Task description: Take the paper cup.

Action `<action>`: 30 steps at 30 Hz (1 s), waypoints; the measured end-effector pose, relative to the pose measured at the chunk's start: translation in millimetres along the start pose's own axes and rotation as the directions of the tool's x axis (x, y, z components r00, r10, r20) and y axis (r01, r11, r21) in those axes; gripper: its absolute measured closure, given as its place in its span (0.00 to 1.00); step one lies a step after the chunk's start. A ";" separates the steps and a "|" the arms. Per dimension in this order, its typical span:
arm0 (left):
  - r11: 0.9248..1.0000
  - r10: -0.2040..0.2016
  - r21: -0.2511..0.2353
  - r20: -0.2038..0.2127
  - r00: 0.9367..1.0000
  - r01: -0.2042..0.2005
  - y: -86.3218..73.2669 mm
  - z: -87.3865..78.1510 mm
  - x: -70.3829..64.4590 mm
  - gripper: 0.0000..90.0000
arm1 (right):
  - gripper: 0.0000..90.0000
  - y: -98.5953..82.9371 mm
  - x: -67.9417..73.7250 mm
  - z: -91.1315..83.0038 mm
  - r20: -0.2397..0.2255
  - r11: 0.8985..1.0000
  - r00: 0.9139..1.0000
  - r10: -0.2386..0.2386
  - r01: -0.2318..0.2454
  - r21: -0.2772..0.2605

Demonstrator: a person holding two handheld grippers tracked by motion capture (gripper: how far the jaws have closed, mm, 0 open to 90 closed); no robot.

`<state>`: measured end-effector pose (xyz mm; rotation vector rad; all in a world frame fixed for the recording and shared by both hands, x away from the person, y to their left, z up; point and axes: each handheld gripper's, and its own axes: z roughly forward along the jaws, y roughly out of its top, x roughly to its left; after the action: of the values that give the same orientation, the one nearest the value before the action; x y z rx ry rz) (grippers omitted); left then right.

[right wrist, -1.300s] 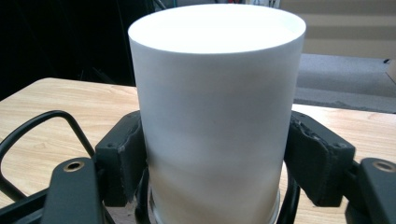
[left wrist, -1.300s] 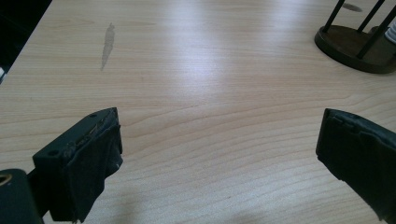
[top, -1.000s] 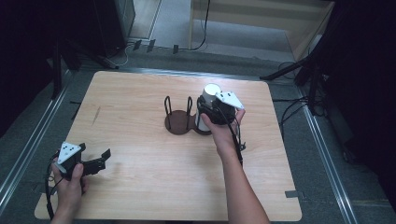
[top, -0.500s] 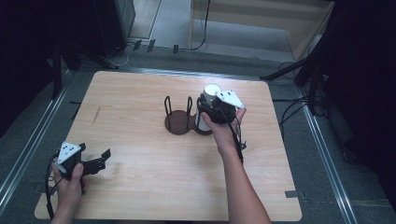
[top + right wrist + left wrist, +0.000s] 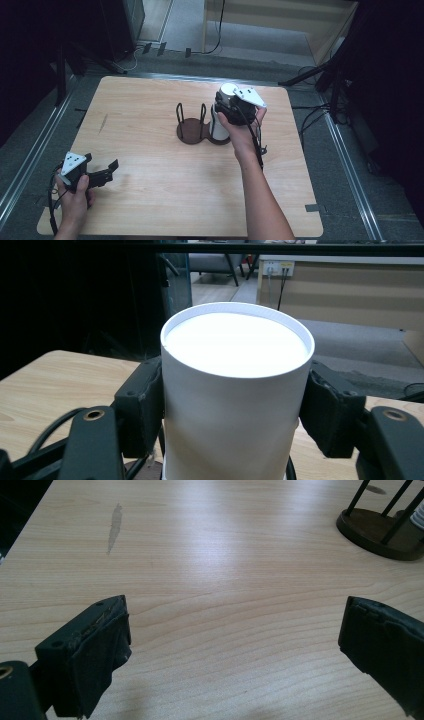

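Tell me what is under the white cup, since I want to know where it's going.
The white cup, clamped in the right gripper, stands over the dark rack's right base. The contact itself is covered.

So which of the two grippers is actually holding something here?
The right gripper: its jaws are clamped on the white cup at the dark rack. The left gripper is open over bare table.

cup (image 5: 235, 390): white | holder (image 5: 192, 134): dark brown | table (image 5: 150, 200): light wood grain
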<state>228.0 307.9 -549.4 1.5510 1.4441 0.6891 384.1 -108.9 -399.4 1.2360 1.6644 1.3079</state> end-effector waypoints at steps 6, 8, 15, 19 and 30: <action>1.000 0.001 0.001 0.002 1.000 -0.001 0.0 0.2 -0.1 0.01 | 0.36 2.6 -0.1 -3.7 -0.010 1.000 1.000 0.009 -0.009 0.008; 1.000 0.003 0.004 0.003 1.000 -0.003 0.0 0.2 -0.1 0.01 | 0.36 0.2 1.3 -2.6 -0.006 1.000 1.000 -0.005 0.005 0.024; 1.000 0.000 0.001 0.003 1.000 0.000 0.1 0.4 0.3 0.01 | 0.35 -8.7 2.5 1.8 0.002 0.999 1.000 -0.014 0.014 0.040; 1.000 0.001 0.001 0.005 1.000 -0.001 0.1 0.4 0.9 0.01 | 0.34 -19.3 2.1 5.0 -0.016 0.998 1.000 0.010 -0.009 0.055; 1.000 -0.003 0.004 0.010 1.000 0.003 0.1 0.9 0.5 0.01 | 0.29 -38.8 2.5 11.0 -0.002 0.997 0.999 0.041 -0.041 0.067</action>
<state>228.8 308.2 -549.9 1.5529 1.4412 0.6755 383.0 -104.7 -439.5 1.3140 1.7066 1.2885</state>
